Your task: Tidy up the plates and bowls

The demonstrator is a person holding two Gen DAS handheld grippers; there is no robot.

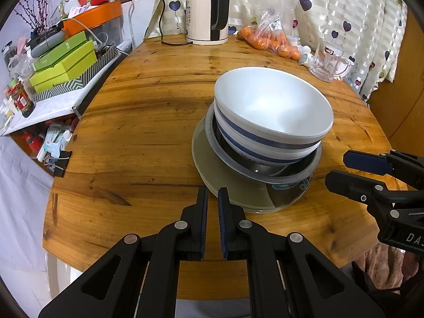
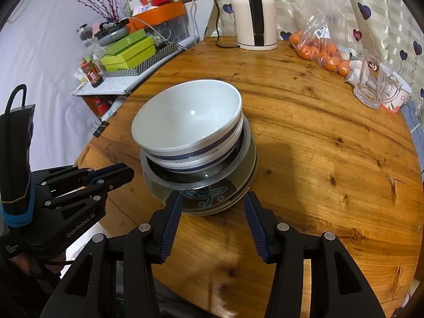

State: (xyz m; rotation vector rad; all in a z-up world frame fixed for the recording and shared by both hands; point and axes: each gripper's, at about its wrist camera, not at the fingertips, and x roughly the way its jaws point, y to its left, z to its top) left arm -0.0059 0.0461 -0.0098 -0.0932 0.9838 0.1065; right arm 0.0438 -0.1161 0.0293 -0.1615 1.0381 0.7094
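Observation:
A stack stands on the round wooden table [image 1: 148, 132]. Grey-green plates [image 1: 212, 169] lie at the bottom, a metal dish [image 1: 286, 179] sits on them, and white bowls with blue bands [image 1: 273, 106] are nested on top. The same stack shows in the right wrist view: plates [image 2: 228, 198], metal dish [image 2: 185, 184], bowls [image 2: 185, 116]. My left gripper [image 1: 212, 193] is nearly shut and empty, just in front of the plates' near rim. My right gripper [image 2: 213, 201] is open and empty, its jaws standing either side of the plates' near edge. It also shows in the left wrist view [image 1: 352, 169].
An electric kettle [image 1: 208, 10] stands at the table's far edge with its cord. A bag of oranges [image 1: 270, 39] and a glass mug [image 1: 328, 61] sit at the far right. Green boxes [image 1: 63, 63] and jars crowd a side shelf at the left.

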